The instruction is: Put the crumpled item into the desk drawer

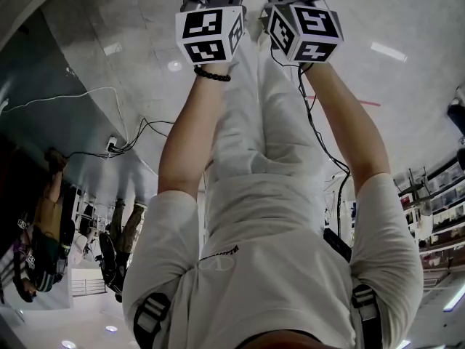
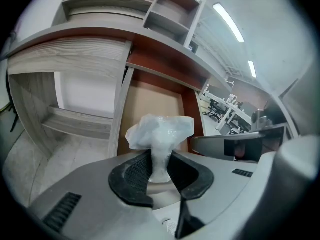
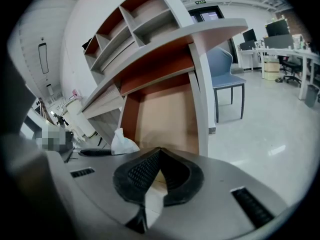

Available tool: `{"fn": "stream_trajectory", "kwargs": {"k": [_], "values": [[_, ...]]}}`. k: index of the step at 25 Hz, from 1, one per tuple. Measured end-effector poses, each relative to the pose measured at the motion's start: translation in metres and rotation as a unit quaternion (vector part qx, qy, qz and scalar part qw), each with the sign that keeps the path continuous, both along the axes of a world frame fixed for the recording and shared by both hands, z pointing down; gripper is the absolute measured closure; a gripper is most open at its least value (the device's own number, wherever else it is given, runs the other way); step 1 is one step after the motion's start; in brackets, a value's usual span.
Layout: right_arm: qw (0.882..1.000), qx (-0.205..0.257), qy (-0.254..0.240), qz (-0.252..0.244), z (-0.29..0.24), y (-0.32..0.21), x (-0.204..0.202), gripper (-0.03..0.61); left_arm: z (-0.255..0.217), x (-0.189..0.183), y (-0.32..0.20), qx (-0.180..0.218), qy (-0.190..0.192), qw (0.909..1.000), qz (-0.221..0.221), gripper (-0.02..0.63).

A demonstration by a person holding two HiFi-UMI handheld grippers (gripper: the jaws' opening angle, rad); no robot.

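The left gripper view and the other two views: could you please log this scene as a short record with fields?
Left gripper: shut on the crumpled white item
Right gripper: fingers shut, nothing between them
Ahead: wooden desk with shelves on top
Beside desk: blue-grey chair
Task state: item not yet in a drawer

Side by side, left gripper (image 1: 211, 20) and right gripper (image 1: 301, 20) against grey floor (image 1: 109, 20).

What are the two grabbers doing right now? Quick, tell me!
Left gripper: closed, holding the crumpled white item.
Right gripper: closed, with nothing in it.
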State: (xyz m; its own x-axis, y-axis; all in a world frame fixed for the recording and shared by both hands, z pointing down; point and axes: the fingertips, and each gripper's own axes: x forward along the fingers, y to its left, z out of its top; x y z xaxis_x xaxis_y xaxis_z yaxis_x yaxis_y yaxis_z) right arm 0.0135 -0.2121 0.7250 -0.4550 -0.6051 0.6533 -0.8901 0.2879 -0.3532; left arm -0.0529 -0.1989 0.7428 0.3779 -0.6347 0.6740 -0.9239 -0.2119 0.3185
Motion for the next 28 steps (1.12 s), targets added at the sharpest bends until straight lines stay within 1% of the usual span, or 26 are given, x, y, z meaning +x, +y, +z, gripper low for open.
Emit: {"fn": "stream_trajectory", "kwargs": {"k": [4, 9, 13, 17, 21, 25, 28], "values": [[1.000, -0.006, 0.002, 0.006, 0.008, 0.005, -0.001, 0.580, 0.006, -0.003, 0.007, -0.001, -0.009, 0.9999, 0.008, 0.528], [1.000, -0.007, 0.002, 0.004, 0.004, 0.005, 0.002, 0.580, 0.001, -0.002, 0.007, -0.006, -0.015, 0.9999, 0.000, 0.525], [1.000, -0.008, 0.001, -0.003, 0.004, 0.005, -0.002, 0.580, 0.003, -0.002, 0.006, -0.011, -0.020, 0.9997, 0.002, 0.522], [1.000, -0.009, -0.001, -0.007, 0.003, 0.008, -0.006, 0.580, 0.002, -0.002, 0.006, -0.010, -0.021, 0.9997, -0.001, 0.511], [1.000, -0.008, -0.003, -0.002, 0.002, 0.008, 0.000, 0.580, 0.004, 0.001, 0.005, -0.014, -0.024, 0.9996, -0.001, 0.505], [1.000, -0.011, -0.003, -0.008, 0.004, 0.014, -0.001, 0.580, 0.005, -0.005, 0.006, -0.016, -0.024, 0.9995, -0.013, 0.494], [1.000, -0.012, -0.004, -0.004, 0.004, 0.014, 0.001, 0.580, 0.005, -0.002, 0.005, -0.016, -0.024, 0.9995, -0.014, 0.486]]}}
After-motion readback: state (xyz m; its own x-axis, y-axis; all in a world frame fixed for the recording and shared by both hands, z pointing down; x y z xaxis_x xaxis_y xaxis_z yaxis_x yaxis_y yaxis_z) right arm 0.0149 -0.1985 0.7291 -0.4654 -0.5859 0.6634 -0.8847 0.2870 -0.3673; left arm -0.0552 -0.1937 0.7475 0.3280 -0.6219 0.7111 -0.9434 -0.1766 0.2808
